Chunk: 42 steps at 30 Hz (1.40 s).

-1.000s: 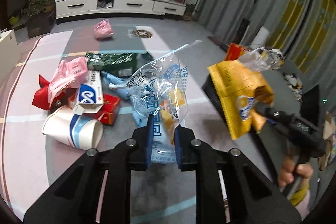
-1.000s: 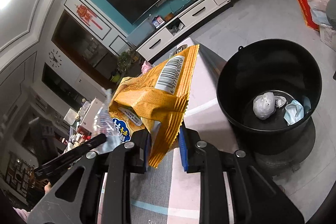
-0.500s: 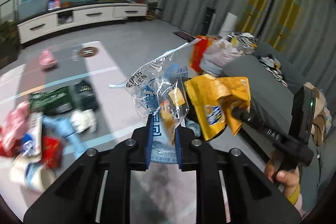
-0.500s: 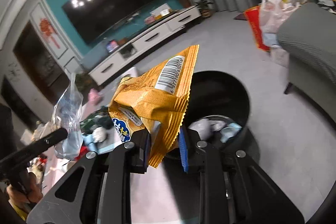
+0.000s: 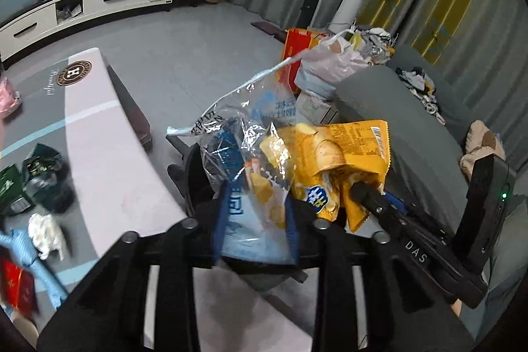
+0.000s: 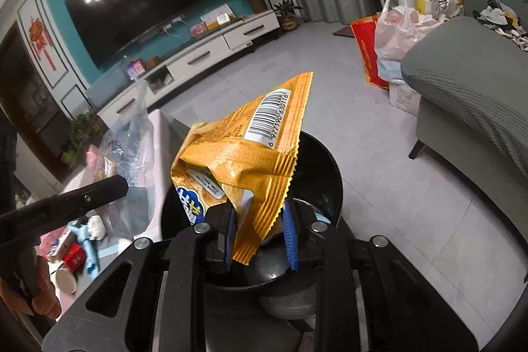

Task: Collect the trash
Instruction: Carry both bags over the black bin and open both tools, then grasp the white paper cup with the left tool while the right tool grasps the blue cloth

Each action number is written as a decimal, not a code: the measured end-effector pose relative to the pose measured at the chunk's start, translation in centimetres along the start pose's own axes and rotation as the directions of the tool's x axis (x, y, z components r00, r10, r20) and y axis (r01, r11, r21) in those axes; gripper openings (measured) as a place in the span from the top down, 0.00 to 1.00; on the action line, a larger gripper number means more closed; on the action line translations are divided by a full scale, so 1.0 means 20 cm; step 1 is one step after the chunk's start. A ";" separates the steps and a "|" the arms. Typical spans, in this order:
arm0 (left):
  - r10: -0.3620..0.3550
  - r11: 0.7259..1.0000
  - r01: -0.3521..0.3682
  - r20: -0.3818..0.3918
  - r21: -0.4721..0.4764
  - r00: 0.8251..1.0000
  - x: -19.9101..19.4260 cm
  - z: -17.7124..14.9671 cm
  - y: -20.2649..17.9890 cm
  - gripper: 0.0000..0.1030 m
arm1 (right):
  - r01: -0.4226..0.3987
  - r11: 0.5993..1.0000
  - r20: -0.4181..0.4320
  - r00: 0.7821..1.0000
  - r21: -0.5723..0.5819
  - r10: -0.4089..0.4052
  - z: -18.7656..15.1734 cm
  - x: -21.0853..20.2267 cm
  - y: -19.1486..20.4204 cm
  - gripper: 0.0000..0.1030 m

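Note:
My left gripper (image 5: pixel 257 200) hangs over the black bin (image 5: pixel 194 183) with a clear plastic snack bag (image 5: pixel 237 134) standing between its blue pads. Its jaws are opening and the pads stand wider than the bag's neck. Just to its right, my right gripper (image 6: pixel 259 220) points down into the same bin (image 6: pixel 323 174) with a yellow chip bag (image 6: pixel 250 154) between its pads. These jaws are opening too, and a gap shows at the right pad. The yellow bag (image 5: pixel 346 147) overlaps the clear one in the left wrist view.
A low table with a pink and grey cover (image 5: pixel 109 154) lies left of the bin, with a green packet (image 5: pixel 19 187), white tissue (image 5: pixel 46 233) and other litter on it. A grey sofa (image 6: pixel 462 94) and filled shopping bags (image 6: pixel 396 32) stand to the right.
Both grippers have swung from the litter pile to above the bin, carrying their bags. The left jaws have spread clearly wider; the right jaws slightly.

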State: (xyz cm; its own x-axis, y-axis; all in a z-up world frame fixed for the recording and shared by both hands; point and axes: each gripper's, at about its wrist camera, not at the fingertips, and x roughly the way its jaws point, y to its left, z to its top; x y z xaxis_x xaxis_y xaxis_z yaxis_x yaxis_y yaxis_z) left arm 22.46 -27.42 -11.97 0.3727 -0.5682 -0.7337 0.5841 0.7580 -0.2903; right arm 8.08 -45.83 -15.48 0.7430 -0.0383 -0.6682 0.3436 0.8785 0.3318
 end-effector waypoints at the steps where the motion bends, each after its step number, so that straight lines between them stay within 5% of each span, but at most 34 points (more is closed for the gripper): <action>1: -0.002 1.000 0.002 -0.007 -0.006 1.000 0.03 0.01 0.00 0.55 | 0.011 1.000 -0.008 1.000 -0.004 -0.011 0.00 0.03 -0.01 0.69; 2: -0.003 1.000 0.003 -0.011 -0.014 1.000 0.06 0.01 0.00 0.44 | 0.023 1.000 -0.013 1.000 -0.005 -0.023 0.00 0.04 0.00 0.59; 5: -0.012 0.999 0.011 -0.010 -0.030 1.000 0.08 0.02 0.00 0.36 | 0.050 0.999 -0.024 0.998 0.006 -0.050 0.00 0.07 -0.02 0.43; 14: 0.024 1.000 -0.024 -0.005 -0.009 1.000 -0.07 -0.13 0.02 0.17 | 0.024 0.999 -0.034 0.999 0.038 -0.023 -0.05 -0.03 -0.05 0.40; 27: 0.171 0.975 -0.163 0.042 -0.151 0.984 -0.65 -0.58 0.31 0.14 | -0.130 0.989 -0.118 0.985 -0.064 0.122 -0.18 -0.20 0.30 0.40; 32: 0.269 0.920 -0.235 0.069 -0.313 0.961 -0.94 -0.80 0.58 0.13 | -0.219 0.967 -0.188 0.963 -0.131 0.193 -0.26 -0.18 0.53 0.37; 36: 0.348 0.839 -0.287 0.051 -0.462 0.936 -1.09 -0.99 0.82 0.13 | -0.291 0.942 -0.266 0.933 -0.170 0.241 -0.36 -0.12 0.72 0.37; 42: 0.349 0.747 -0.241 0.057 -0.620 0.935 -1.18 -1.15 1.07 0.13 | -0.383 0.891 -0.358 0.889 -0.244 0.284 -0.51 -0.08 0.98 0.37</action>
State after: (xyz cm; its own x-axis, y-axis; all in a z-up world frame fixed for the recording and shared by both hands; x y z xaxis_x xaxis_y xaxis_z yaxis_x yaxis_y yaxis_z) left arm 9.55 9.51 -14.95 0.5933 -0.2853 -0.7528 -0.1007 0.9015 -0.4210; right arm 7.82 -23.77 -14.70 0.5527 0.3864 -0.7384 -0.1188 0.9135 0.3891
